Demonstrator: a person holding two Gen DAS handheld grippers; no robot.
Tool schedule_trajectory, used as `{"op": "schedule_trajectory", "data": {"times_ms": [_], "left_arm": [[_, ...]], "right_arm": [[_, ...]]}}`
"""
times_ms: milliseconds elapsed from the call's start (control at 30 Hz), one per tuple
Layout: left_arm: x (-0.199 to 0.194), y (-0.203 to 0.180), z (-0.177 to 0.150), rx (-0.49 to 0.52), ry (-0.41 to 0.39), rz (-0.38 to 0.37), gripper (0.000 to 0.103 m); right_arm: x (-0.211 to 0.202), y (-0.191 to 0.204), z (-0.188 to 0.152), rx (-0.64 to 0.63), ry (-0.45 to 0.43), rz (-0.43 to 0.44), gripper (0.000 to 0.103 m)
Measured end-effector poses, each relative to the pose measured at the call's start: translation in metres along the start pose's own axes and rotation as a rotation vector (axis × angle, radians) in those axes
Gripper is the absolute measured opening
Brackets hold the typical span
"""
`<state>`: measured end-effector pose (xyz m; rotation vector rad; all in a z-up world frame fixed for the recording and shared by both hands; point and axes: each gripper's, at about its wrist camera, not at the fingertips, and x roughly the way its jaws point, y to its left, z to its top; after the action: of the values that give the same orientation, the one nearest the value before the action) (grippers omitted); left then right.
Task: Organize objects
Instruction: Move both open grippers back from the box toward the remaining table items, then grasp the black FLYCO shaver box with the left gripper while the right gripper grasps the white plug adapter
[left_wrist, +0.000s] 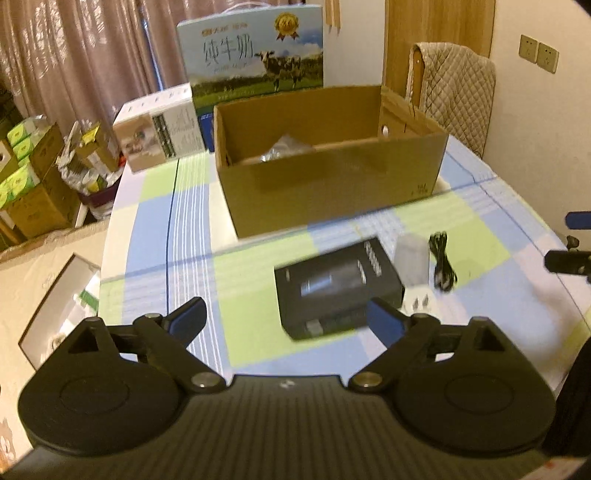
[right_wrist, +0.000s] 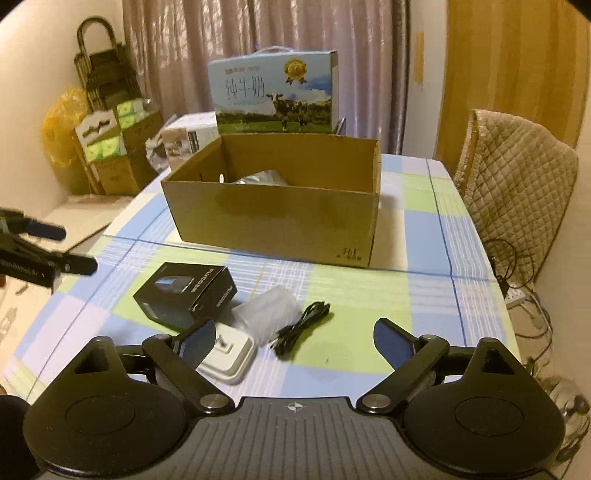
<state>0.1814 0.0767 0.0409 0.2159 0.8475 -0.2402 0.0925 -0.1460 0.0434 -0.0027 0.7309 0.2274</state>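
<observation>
My left gripper (left_wrist: 286, 319) and right gripper (right_wrist: 294, 338), both spread apart, hover near the small black rectangular carton (right_wrist: 185, 294) before the open brown cardboard box (right_wrist: 273, 218).

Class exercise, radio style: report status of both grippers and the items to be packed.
Left gripper open, right gripper open, both empty. Black box, white charger, black cable on table, cardboard box beyond. Nothing blocking.

Milk carton (right_wrist: 275, 98) behind the cardboard box (right_wrist: 273, 218): large Chinese characters 纯牛奶 on its front face, beside a gold medal emblem; the smaller print above and below is illegible. Black product box (right_wrist: 184, 293) on the tablecloth: white lettering along its side edges, too blurred to read reliably. Cardboard box: small dark print at the front lower right corner, unreadable.
</observation>
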Motion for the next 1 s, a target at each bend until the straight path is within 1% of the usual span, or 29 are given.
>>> {"op": "schedule_trajectory", "data": {"times_ms": [67,167,267,433,600,767,867,1000], "left_arm": [[0.000,-0.002,-0.011,0.004,0.005,0.005,0.095],[0.001,-0.007,-0.025,0.018,0.016,0.013,0.097],[0.004,-0.012,-0.035,0.030,0.029,0.011,0.099],[0.010,-0.020,-0.046,0.059,0.043,0.007,0.101],[0.017,-0.023,-0.053,0.069,0.059,0.003,0.102],[0.021,-0.019,-0.055,0.077,0.067,0.001,0.102],[0.026,-0.014,-0.055,0.083,0.075,-0.002,0.102],[0.035,-0.009,-0.054,0.119,0.086,-0.014,0.102]], "right_arm": [[-0.009,0.002,-0.011,0.024,-0.042,0.010,0.090],[-0.018,0.007,-0.025,0.011,-0.072,0.003,0.090],[-0.017,0.011,-0.034,-0.003,-0.048,0.003,0.090],[-0.006,0.010,-0.045,0.017,0.009,-0.012,0.090],[0.000,0.012,-0.050,0.008,0.027,-0.011,0.090],[0.010,0.020,-0.054,0.001,0.052,0.003,0.090],[0.020,0.026,-0.055,0.019,0.068,0.004,0.090],[0.035,0.039,-0.053,0.018,0.087,0.013,0.090]]}}
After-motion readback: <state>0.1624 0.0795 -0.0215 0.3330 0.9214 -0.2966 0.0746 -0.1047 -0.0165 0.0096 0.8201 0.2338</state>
